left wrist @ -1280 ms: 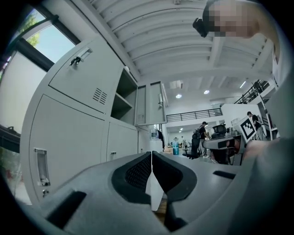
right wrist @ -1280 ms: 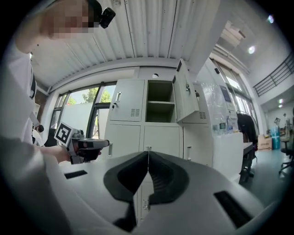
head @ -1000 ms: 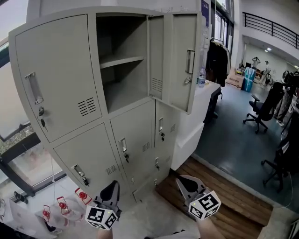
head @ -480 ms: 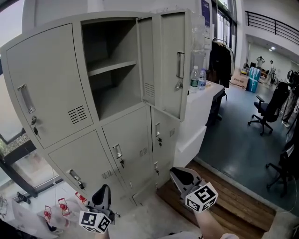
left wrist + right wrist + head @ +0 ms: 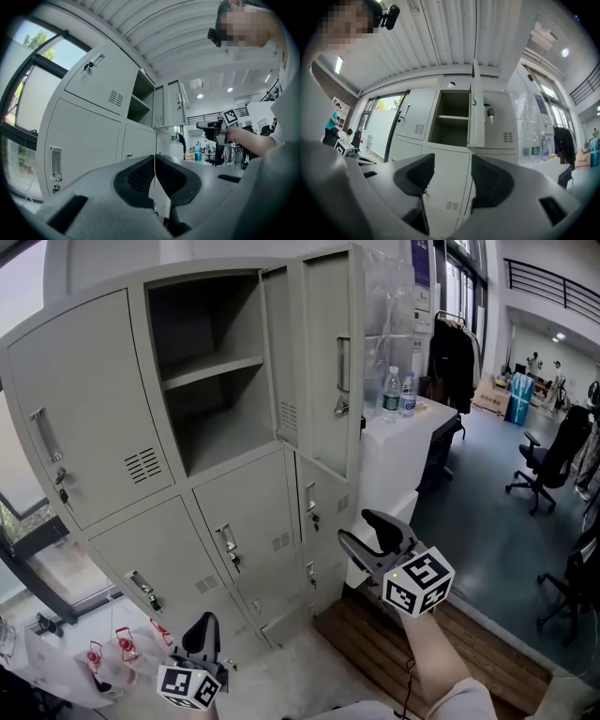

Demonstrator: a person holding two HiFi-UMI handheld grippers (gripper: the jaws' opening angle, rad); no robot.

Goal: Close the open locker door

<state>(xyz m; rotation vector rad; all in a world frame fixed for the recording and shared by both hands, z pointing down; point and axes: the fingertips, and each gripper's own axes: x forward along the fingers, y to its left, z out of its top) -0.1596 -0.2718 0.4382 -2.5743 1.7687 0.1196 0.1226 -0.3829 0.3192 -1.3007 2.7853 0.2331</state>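
The grey locker bank (image 5: 112,399) fills the left of the head view. Its top middle compartment (image 5: 211,362) stands open, with the door (image 5: 281,352) swung out to the right, inner face showing. In the right gripper view that door (image 5: 475,117) is seen edge-on beside the empty shelf. My right gripper (image 5: 356,528) is raised in front of the lower lockers, below the door and apart from it. Its jaws have just been opening and nothing is between them (image 5: 452,176). My left gripper (image 5: 200,629) hangs low near the floor, shut and empty (image 5: 154,176).
A white desk (image 5: 394,442) with two water bottles (image 5: 398,390) adjoins the lockers on the right. Dark coats (image 5: 452,357) hang behind it. Office chairs (image 5: 548,456) stand on the grey floor at right. A wooden floor strip (image 5: 469,643) lies below. Red-capped items (image 5: 122,645) sit at lower left.
My right gripper has risen toward the lockers and its jaws have gone from shut to open. The left gripper has stayed low. The head view has shifted a little.
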